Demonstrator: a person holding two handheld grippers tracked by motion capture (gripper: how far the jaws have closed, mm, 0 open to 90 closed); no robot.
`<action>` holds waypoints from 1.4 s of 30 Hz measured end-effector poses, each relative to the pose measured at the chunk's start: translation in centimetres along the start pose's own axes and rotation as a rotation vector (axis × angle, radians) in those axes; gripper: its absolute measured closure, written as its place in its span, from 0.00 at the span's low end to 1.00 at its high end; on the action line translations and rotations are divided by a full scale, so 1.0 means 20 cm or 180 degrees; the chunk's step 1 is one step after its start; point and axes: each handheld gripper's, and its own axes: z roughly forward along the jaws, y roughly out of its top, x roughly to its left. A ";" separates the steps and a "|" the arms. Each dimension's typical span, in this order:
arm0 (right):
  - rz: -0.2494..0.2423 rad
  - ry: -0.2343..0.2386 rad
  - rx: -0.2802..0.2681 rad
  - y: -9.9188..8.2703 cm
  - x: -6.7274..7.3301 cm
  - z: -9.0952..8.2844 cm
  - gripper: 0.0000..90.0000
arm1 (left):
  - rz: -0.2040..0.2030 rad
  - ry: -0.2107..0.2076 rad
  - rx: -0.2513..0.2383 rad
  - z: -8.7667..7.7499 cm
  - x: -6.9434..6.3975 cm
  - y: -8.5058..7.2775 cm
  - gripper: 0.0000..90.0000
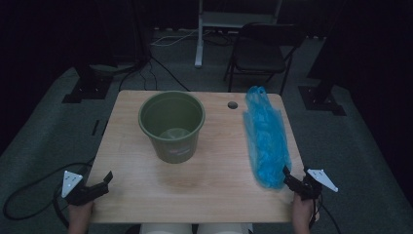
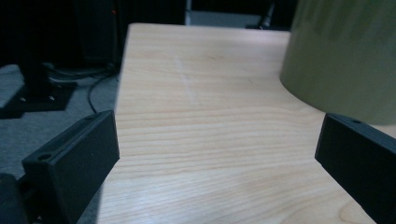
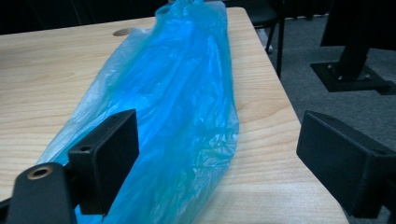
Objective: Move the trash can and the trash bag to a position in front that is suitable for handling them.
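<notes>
blue bag (image 1: pixel 265 139) laid lengthwise along worktop (image 1: pixel 209 190) right edge, right gripper (image 1: pixel 296 179) wide open at its near end, left gripper (image 1: pixel 97 187) wide open, empty, bucket (image 1: pixel 171 126) near

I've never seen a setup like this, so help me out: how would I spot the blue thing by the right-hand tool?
Start at the wooden table and find the green bucket standing upright on it. To the bucket's right, along the table's right edge, lies a crumpled blue plastic bag, stretched lengthwise, its near end by the open right gripper. It is the only blue, soft, see-through thing there.
</notes>
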 end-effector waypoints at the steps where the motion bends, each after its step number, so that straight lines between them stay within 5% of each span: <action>1: 0.0008 0.0006 0.0006 0.00 0.00 0.00 0.14 | 0.0005 -0.0022 0.0025 0.01 0.00 0.01 0.00; 5: -0.0035 0.0034 0.0079 0.04 0.02 0.01 0.14 | -0.0059 -0.0168 0.0087 0.05 0.00 0.03 0.00; 11: -0.0028 0.0055 0.0082 0.11 0.06 0.04 0.14 | -0.0066 -0.0175 0.0134 0.10 0.00 0.06 0.00; 23: -0.0030 0.0365 0.0067 0.32 0.24 0.20 0.14 | 0.0010 -0.0172 0.0205 0.25 0.01 0.11 0.00; 30: 0.0118 0.0788 0.0128 0.34 0.45 0.30 0.14 | 0.0079 -0.0222 0.0204 0.33 -0.03 0.17 0.00; 33: -0.0112 0.0924 0.0191 0.35 0.60 0.36 0.14 | 0.0097 -0.0224 0.0229 0.38 -0.05 0.19 0.00; 38: -0.0311 0.1005 0.0228 0.38 0.75 0.44 0.14 | 0.0070 -0.0226 0.0195 0.43 -0.06 0.24 0.00; 42: -0.0322 0.1040 0.0273 0.39 0.80 0.49 0.14 | 0.0065 -0.0237 0.0190 0.47 -0.07 0.27 0.00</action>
